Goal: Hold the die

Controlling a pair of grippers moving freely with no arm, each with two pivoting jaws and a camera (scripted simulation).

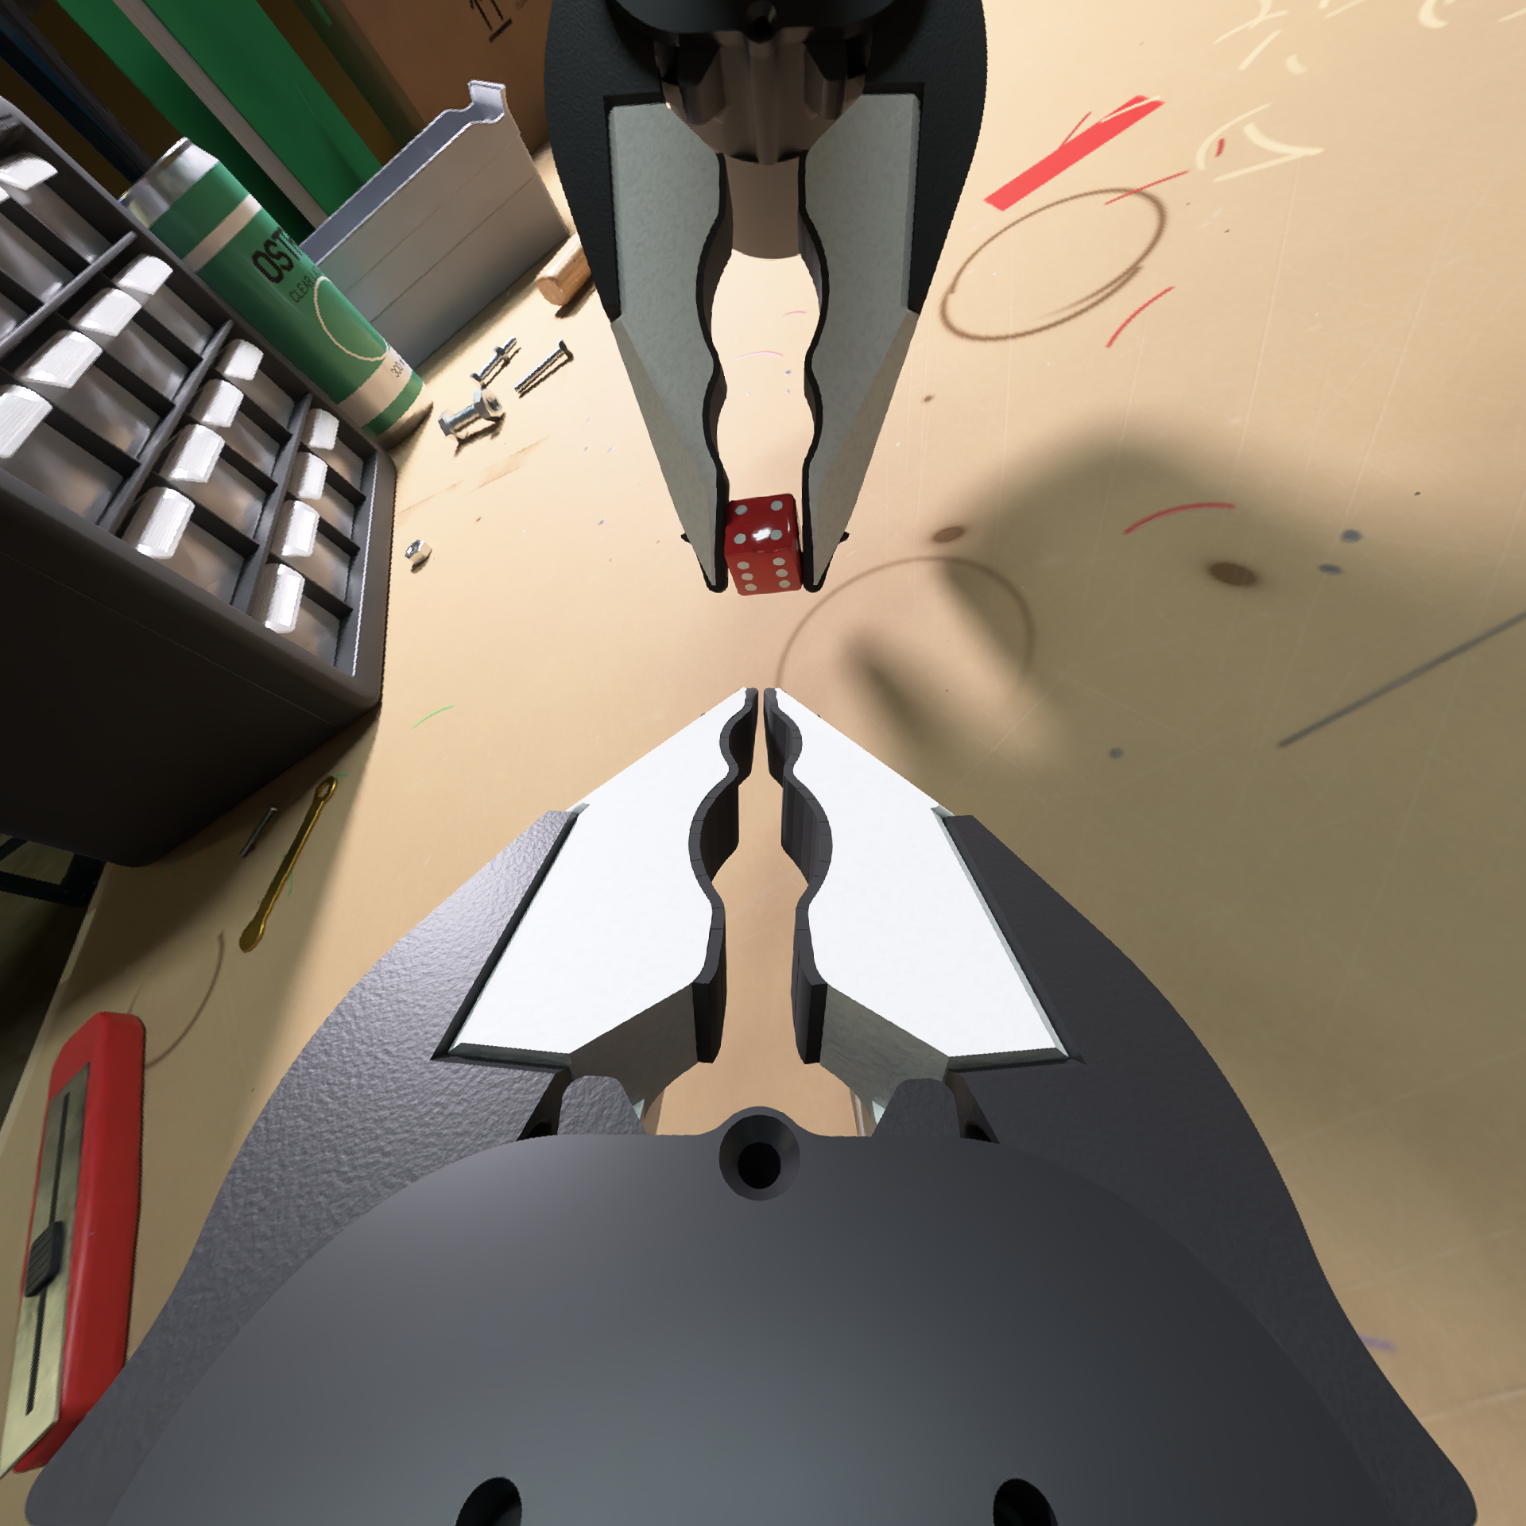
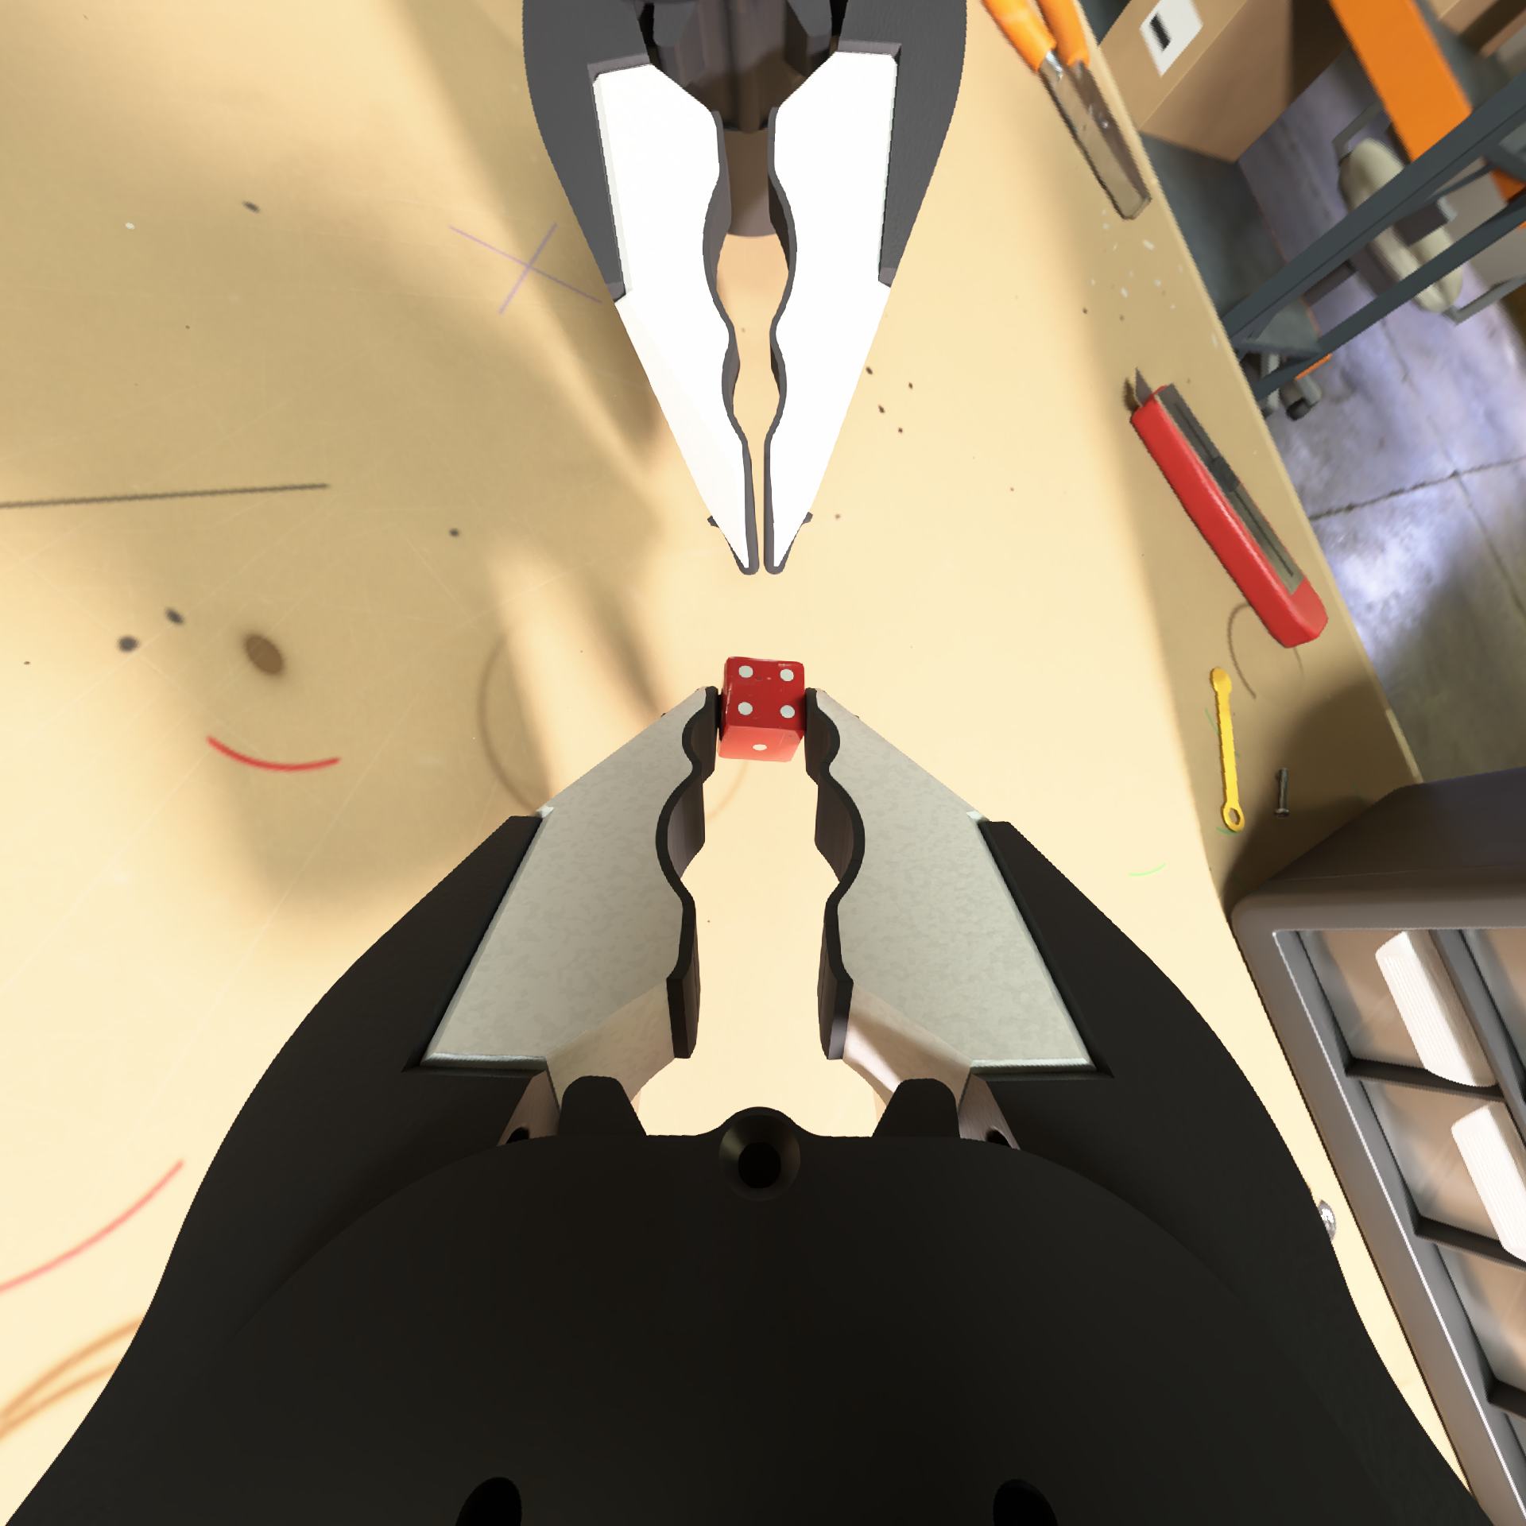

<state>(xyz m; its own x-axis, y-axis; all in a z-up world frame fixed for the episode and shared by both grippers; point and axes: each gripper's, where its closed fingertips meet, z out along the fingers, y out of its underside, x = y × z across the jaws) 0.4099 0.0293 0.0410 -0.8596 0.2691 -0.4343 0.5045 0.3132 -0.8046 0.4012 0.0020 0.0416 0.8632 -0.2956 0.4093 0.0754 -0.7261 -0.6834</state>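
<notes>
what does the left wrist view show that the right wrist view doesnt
Only the left wrist view shows the green can, the loose bolts, the grey tray and a small nut.

Only the right wrist view shows the orange-handled tools, the cardboard box and the floor past the table edge.

Both show the red die pinched in the right claw, the left claw shut and empty facing it, the red box cutter, the yellow pin, the drawer cabinet and the table.
</notes>
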